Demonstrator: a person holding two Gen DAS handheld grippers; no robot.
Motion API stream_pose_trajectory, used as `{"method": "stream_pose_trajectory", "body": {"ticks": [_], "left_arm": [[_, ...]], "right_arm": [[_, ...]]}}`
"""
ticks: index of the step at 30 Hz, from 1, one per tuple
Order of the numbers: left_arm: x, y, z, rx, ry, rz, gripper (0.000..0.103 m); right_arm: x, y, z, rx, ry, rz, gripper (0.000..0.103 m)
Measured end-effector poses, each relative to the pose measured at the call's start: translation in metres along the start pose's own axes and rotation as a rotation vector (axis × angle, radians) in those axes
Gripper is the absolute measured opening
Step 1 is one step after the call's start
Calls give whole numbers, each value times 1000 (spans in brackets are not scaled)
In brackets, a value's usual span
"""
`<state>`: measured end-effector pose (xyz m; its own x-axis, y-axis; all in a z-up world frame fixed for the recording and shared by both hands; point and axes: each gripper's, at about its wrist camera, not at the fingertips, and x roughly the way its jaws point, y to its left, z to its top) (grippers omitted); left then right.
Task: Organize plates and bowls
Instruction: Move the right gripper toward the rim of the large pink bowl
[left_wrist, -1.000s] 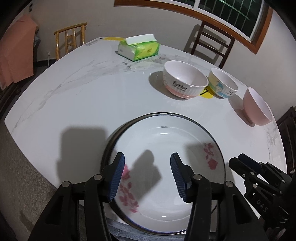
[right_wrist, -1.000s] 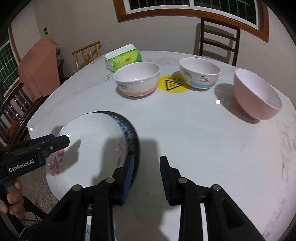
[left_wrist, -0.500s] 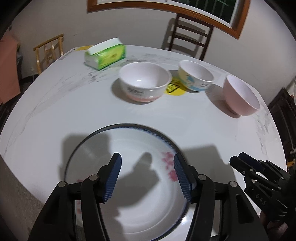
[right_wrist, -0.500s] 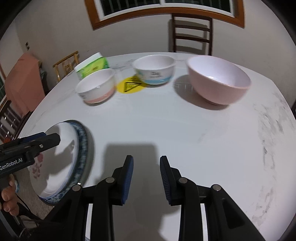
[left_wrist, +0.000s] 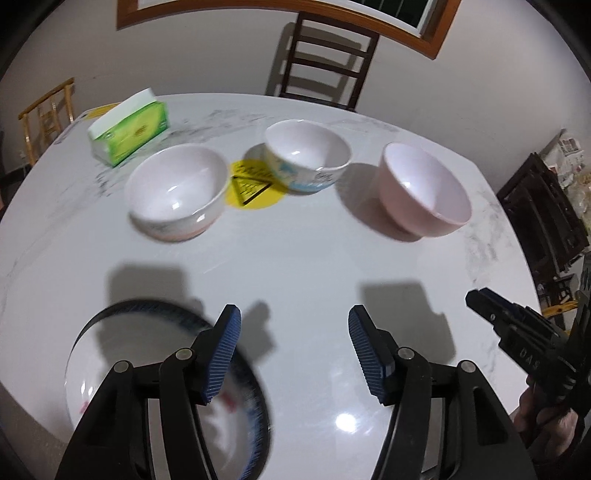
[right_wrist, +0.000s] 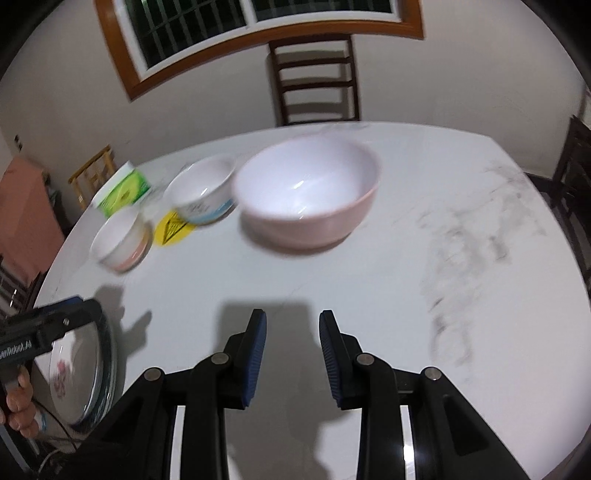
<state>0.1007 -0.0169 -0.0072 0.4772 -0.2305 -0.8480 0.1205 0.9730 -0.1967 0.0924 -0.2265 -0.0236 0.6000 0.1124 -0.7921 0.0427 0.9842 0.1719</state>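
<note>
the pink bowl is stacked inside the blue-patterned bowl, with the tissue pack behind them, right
Not quite: the pink bowl is not stacked. It stands by itself on the table, apart from the blue-patterned bowl, as the left wrist view shows. The tissue pack is behind them.

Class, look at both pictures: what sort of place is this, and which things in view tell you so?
Probably a home dining room: a white marble-look table holding bowls such as the pink bowl, a tissue box, a dark wooden chair by a barred window.
</note>
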Motion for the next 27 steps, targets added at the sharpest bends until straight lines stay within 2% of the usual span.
{"method": "stream_pose_trajectory", "body": {"ticks": [4,12,21,27], "left_arm": [[5,-20,22,9,-11,-21,58],[27,-54,68,-28,16,-97,58],[72,-71,109,-104,79,-116,57],[101,-78,119,-109,126,-112,56]], "right_arm": [[-3,-25,24,54,-20,3,30],[9,-50,65,102,-25,-8,30],[50,-62,99,128,36,-31,30],[79,-70,109,155,94,-36,30]]}}
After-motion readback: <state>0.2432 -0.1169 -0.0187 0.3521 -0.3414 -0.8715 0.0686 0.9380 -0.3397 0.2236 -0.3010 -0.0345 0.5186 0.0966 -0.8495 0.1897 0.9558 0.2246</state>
